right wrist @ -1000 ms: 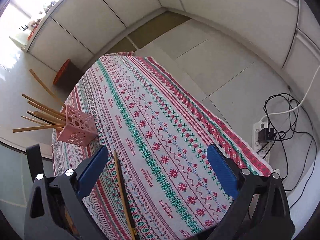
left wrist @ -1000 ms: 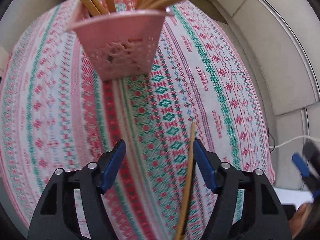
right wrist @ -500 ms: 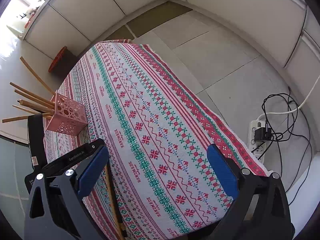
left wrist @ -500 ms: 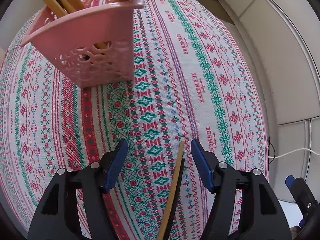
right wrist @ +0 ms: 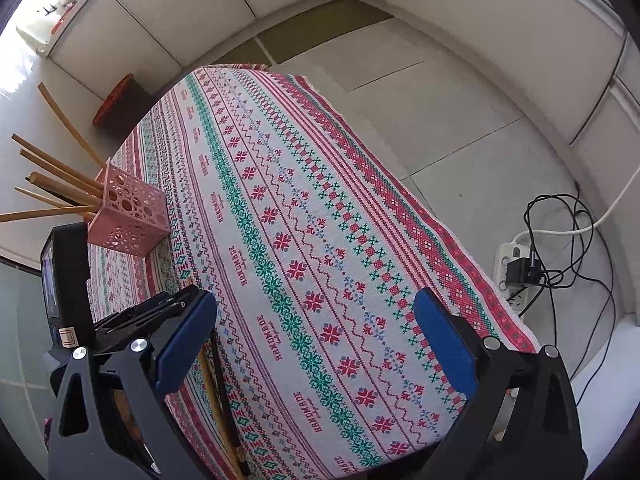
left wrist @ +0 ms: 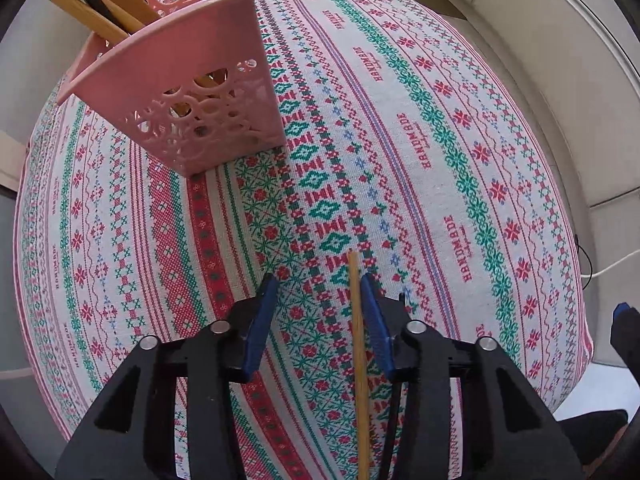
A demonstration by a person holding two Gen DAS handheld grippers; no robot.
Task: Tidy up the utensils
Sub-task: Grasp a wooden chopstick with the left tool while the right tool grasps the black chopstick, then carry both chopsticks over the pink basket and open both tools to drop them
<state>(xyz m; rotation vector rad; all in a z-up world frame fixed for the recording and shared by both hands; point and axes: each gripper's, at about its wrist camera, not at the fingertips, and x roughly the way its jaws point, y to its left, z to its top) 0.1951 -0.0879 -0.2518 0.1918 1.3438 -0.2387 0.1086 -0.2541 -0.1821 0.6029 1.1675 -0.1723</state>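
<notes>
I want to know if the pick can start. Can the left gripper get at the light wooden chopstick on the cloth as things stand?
Probably yes. The left gripper is open, and the light chopstick lies between its fingers, close beside the right one. Nothing covers it; a dark chopstick lies alongside it.

chopstick [left wrist: 359,364] lower end past the frame edge; black chopstick [left wrist: 394,412] mostly behind the fingers [left wrist: 376,324]

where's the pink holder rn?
The pink holder stands on the patterned tablecloth, at the upper left of the left wrist view, ahead of the left hand-held gripper, with wooden chopsticks sticking out of it.
</notes>
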